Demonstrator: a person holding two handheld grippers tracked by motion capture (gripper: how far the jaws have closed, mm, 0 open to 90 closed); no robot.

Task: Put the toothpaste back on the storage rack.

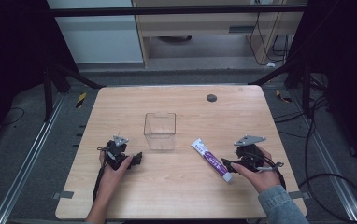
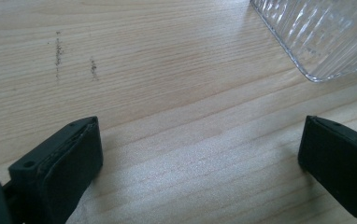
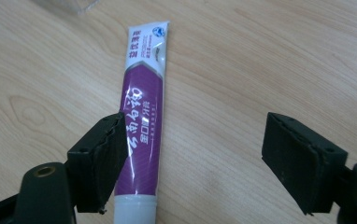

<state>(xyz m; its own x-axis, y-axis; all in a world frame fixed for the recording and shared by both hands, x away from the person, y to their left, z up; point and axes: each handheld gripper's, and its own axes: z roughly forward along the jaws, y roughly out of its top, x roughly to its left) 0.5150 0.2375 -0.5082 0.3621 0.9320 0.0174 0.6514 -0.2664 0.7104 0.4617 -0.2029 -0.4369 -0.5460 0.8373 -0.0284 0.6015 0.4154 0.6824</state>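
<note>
A purple and white toothpaste tube (image 1: 210, 159) lies flat on the wooden table (image 1: 176, 191), right of centre, its white cap toward the person. In the right gripper view the tube (image 3: 144, 116) runs up from beside the left jaw, while the other jaw stands far off it. My right gripper (image 1: 228, 164) (image 3: 195, 135) is open, and nothing is pressed between its pads. A clear ribbed plastic box (image 1: 160, 131) stands mid-table, and its corner (image 2: 321, 37) shows at the top right of the left gripper view. My left gripper (image 1: 137, 158) (image 2: 200, 135) rests open on the table just left of the box, with bare wood between its jaws.
A small dark disc (image 1: 211, 98) sits near the table's far edge. Cables (image 1: 335, 186) trail on the floor to the right, and metal rails (image 1: 24, 163) run along both sides. Bare wood lies in front of both hands.
</note>
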